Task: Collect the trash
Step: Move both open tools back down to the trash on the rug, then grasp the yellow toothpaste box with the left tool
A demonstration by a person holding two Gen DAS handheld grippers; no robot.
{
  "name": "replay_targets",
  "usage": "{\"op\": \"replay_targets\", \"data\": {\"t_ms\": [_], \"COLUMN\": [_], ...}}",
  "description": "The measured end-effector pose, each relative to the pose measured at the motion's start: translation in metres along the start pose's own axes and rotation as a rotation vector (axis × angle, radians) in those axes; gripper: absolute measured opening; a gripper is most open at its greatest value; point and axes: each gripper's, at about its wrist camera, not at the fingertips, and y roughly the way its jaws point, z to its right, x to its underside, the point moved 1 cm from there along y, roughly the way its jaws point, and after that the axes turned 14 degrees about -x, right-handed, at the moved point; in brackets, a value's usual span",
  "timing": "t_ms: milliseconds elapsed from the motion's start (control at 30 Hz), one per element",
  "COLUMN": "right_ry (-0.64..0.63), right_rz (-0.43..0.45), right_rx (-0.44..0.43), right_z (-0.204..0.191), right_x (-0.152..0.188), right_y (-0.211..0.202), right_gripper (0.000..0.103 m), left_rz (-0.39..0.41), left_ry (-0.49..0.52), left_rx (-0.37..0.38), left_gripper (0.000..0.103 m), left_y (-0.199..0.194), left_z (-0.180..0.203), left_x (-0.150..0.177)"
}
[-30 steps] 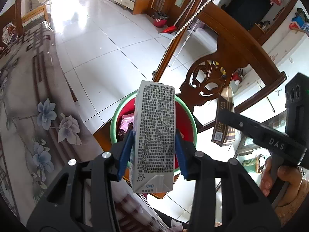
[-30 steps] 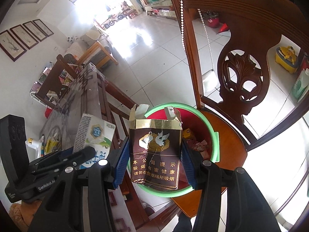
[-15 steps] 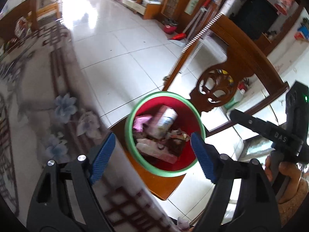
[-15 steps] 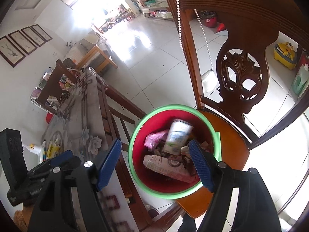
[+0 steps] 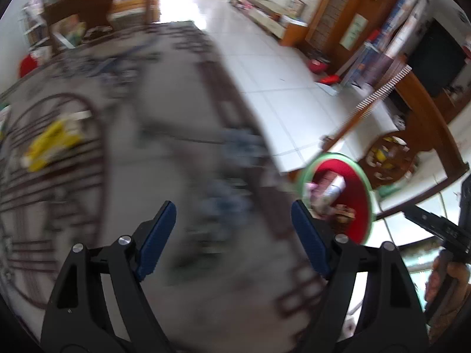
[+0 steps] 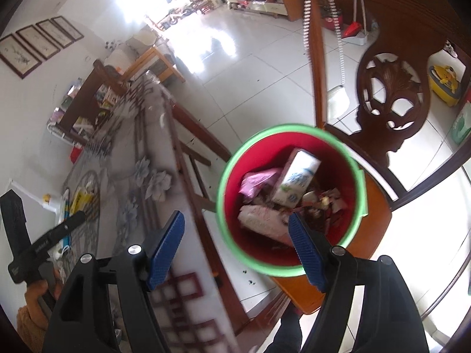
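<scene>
A red bin with a green rim (image 6: 232,158) stands on a wooden chair seat and holds a white milk carton (image 6: 295,182), a pink wrapper (image 6: 256,182) and other trash. It also shows in the left wrist view (image 5: 366,185). My right gripper (image 6: 235,245) is open and empty above the gap between the table edge and the bin. My left gripper (image 5: 234,235) is open and empty over the patterned table (image 5: 147,135). A yellow wrapper (image 5: 50,144) lies on the table at far left, blurred.
A carved wooden chair back (image 6: 391,94) rises behind the bin. The table (image 6: 138,182) carries more small items at its left end, including a yellow packet (image 6: 81,195). White tiled floor (image 6: 235,82) lies beyond. The other gripper shows at lower left (image 6: 44,244).
Both grippers opened and dropped their loads: the milk carton and the brown cigarette box went into the bin. The left gripper has since swung left over the table.
</scene>
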Motion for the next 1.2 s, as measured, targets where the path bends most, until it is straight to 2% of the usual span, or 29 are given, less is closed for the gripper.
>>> {"op": "replay_targets", "data": {"t_ms": [200, 400, 533, 667, 867, 933, 1067, 1200], "right_ry": [-0.025, -0.052, -0.090, -0.070, -0.048, -0.037, -0.019, -0.030], "right_rz": [-0.036, -0.106, -0.168, -0.199, -0.213, -0.199, -0.176, -0.178], "right_rx": [-0.009, -0.015, -0.019, -0.032, -0.002, 0.015, 0.050, 0.062], "right_z": [-0.047, -0.117, -0.159, -0.186, -0.201, -0.202, -0.198, -0.200], "right_x": [0.023, 0.070, 0.107, 0.140, 0.164, 0.166, 0.165, 0.165], "right_y": [0.031, 0.079, 0.107, 0.132, 0.139, 0.134, 0.125, 0.122], "right_gripper": [0.071, 0.071, 0.070, 0.070, 0.070, 0.070, 0.070, 0.070], "left_rz": [0.016, 0.005, -0.004, 0.027, 0.056, 0.050, 0.001, -0.040], "left_ry": [-0.066, -0.047, -0.012, 0.089, 0.245, 0.295, 0.314, 0.337], "left_rx": [-0.076, -0.097, -0.096, -0.124, -0.123, -0.118, -0.075, -0.104], "left_gripper": [0.078, 0.078, 0.078, 0.078, 0.078, 0.078, 0.078, 0.078], "left_y": [-0.003, 0.003, 0.011, 0.023, 0.055, 0.069, 0.098, 0.128], "left_z": [-0.096, -0.170, -0.205, -0.225, -0.236, -0.233, -0.229, -0.222], "left_x": [0.008, 0.022, 0.025, 0.008, -0.039, -0.052, -0.069, -0.078]}}
